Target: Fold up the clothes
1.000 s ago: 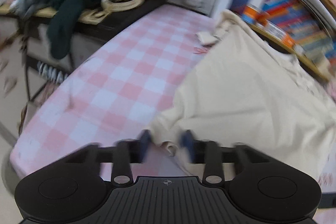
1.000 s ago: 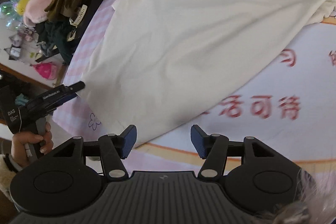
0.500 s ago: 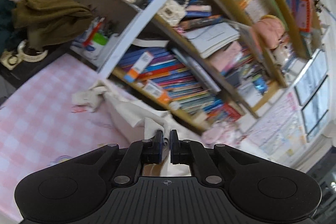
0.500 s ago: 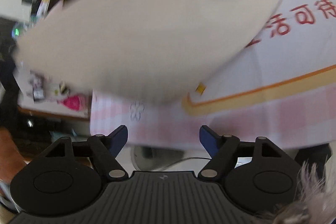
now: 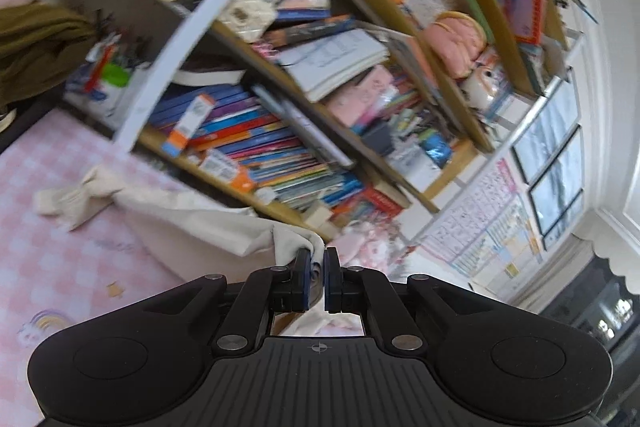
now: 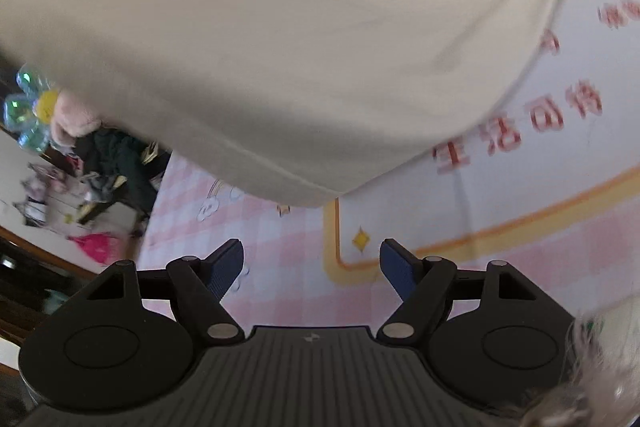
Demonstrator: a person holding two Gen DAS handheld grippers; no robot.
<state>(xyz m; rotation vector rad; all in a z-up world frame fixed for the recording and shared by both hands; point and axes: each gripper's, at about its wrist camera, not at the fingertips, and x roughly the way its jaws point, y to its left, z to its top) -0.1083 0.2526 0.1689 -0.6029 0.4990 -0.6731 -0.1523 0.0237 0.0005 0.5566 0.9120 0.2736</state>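
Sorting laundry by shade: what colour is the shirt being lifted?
Plain cream shirt, clearest in the right wrist view.

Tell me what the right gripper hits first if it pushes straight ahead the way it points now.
Probably the pink checked table cover near its yellow-bordered white panel. The right gripper is open, tilted down at it. The lifted cream shirt hangs above that line, though depth is unclear.

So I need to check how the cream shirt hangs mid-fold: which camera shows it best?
The right wrist view: the cream shirt fills it, one side raised off the pink checked cloth and its hem showing. The left wrist view shows only a bunched corner pinched in the left gripper and a trailing strip.
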